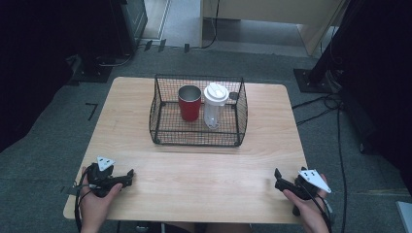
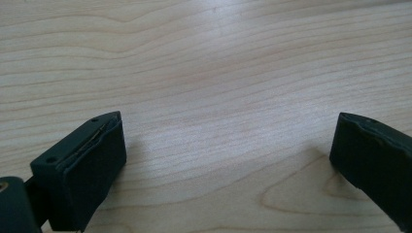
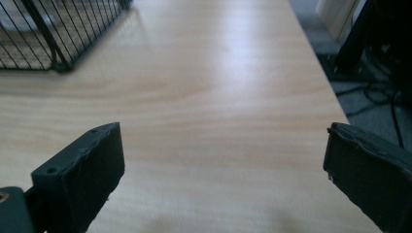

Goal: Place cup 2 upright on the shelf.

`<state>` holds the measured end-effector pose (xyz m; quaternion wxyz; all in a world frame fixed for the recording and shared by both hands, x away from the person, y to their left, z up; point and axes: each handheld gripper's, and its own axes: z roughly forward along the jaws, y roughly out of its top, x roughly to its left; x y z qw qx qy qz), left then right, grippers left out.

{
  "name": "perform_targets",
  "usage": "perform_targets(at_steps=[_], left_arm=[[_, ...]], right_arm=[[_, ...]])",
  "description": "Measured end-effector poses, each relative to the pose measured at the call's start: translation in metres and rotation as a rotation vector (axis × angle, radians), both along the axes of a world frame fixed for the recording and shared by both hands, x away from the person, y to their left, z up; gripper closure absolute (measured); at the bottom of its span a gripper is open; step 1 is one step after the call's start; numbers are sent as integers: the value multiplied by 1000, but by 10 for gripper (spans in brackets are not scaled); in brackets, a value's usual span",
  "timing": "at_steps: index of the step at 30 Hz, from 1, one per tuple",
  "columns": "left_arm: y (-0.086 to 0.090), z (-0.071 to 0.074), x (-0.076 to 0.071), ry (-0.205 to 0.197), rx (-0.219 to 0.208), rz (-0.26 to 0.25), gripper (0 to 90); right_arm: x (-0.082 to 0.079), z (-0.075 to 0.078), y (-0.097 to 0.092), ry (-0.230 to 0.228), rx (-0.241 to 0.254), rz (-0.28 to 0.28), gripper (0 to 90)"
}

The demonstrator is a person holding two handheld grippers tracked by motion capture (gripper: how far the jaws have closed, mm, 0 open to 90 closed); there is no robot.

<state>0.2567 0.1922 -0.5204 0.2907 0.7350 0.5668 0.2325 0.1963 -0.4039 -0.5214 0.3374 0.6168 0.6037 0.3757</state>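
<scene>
High view: left gripper [image 1: 127, 175] low at table's [image 1: 204, 184] near-left corner, hand [image 1: 97, 201] wrapped round its body, pointing right across wood. Right gripper [image 1: 278, 178] low near right edge, pointing left and slightly away, hand [image 1: 311, 213] under it. Wire basket [image 1: 160, 107] mid-table, well apart from both, holding red cup [image 1: 189, 103] just beside white-lidded bottle [image 1: 214, 105].

Left gripper view: jaws wide apart, bare wood between.

Right gripper view: jaws spread wide, nothing held; basket corner far left.
</scene>
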Motion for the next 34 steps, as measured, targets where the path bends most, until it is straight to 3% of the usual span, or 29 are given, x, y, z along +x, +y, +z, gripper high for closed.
perform_targets(at_steps=[5,14,20,26,34], left_arm=[[0,0,0,1,0,0,5],[-1,0,0,0,-1,6,5],[-1,0,0,1,0,9,5],[-2,0,1,0,0,17,5],[-2,0,1,-1,-1,19,5]], right_arm=[[-3,-2,-9,117,-33,22,17],[-7,-7,-21,248,-36,15,31],[-8,-7,-22,245,-33,24,46],[-8,-7,-23,250,-32,-13,27],[-11,-7,-24,253,-29,-21,27]])
